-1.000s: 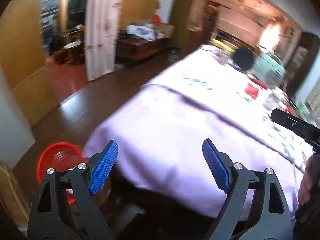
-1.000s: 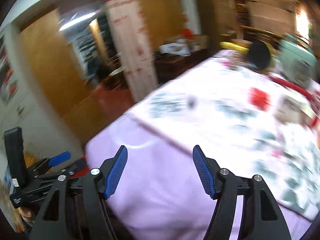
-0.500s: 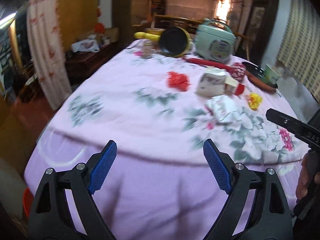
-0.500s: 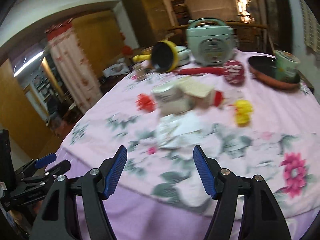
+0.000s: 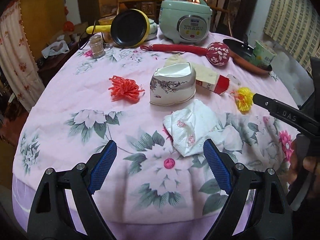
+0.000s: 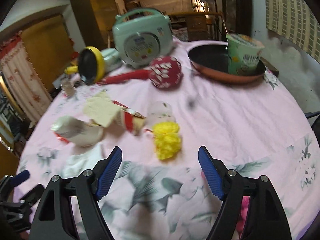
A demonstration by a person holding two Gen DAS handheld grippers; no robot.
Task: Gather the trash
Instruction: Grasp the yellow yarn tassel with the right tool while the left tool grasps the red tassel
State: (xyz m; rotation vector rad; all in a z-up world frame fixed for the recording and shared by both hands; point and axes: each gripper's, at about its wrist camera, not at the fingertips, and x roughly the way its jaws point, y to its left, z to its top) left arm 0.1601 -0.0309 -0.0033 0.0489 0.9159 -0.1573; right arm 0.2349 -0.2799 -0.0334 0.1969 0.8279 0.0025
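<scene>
Spread over the floral counter (image 5: 60, 104): one crumpled white napkin (image 5: 192, 126) just ahead of the wide, empty left gripper (image 5: 158, 166); one crushed paper cup (image 5: 172, 86) beyond, mouth upward; one red tassel (image 5: 125, 88); one yellow tassel (image 6: 167, 139) ahead of the empty, opening right gripper (image 6: 160, 170).

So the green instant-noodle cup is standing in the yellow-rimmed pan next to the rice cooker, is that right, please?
Not quite: the green noodle cup stands upright in the copper-coloured pan, right of the rice cooker. The yellow-rimmed pan is tipped and holds nothing. The right wrist view shows this.
</scene>
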